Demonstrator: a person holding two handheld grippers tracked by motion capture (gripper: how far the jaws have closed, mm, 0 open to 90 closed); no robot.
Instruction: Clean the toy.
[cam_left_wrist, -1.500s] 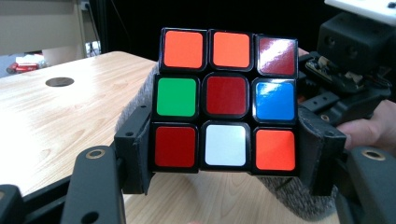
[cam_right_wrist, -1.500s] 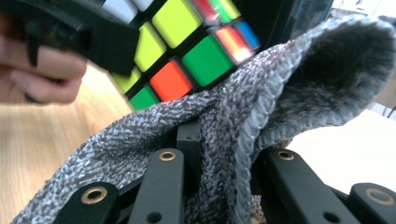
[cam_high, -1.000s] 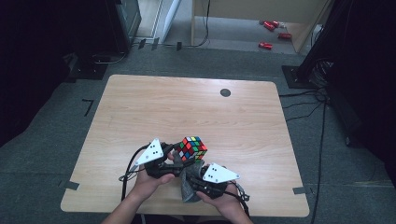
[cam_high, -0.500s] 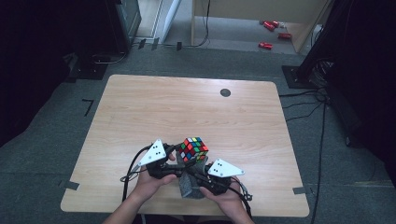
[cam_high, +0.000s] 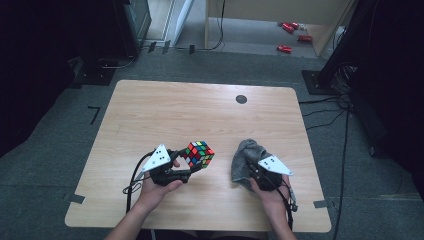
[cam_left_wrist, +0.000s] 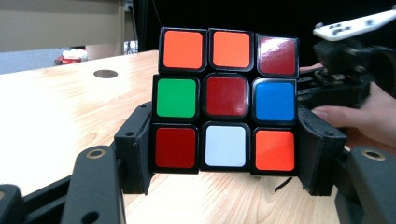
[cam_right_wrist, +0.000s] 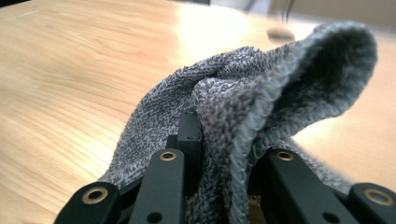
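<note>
My left tool (cam_high: 189, 162) is clamped on a puzzle cube (cam_high: 199, 153), jaws pressed against two opposite sides, as the left gripper view shows. The cube (cam_left_wrist: 227, 99) sits just above the worktop (cam_high: 200, 115), at the near-left part of it, tilted a bit in the high view. The face I see along the jaws: top row orange, orange, dark red; middle row green, dark red, blue; bottom row red, white, orange. Black frame between glossy stickers, glare on the top right tile. The stickers are scrambled on the other faces too.

My right tool (cam_high: 248, 175) pinches a grey cloth (cam_high: 245, 159), jaws closed tight on a fold of it. In the right gripper view the cloth (cam_right_wrist: 261, 107) is a coarse knitted terry, with a stitched hem curling up and over in a loop and the rest draped down onto the wood. The cloth sits near the right of the cube, apart from it. My right hand (cam_left_wrist: 362, 114) shows behind the cube in the left gripper view.
</note>
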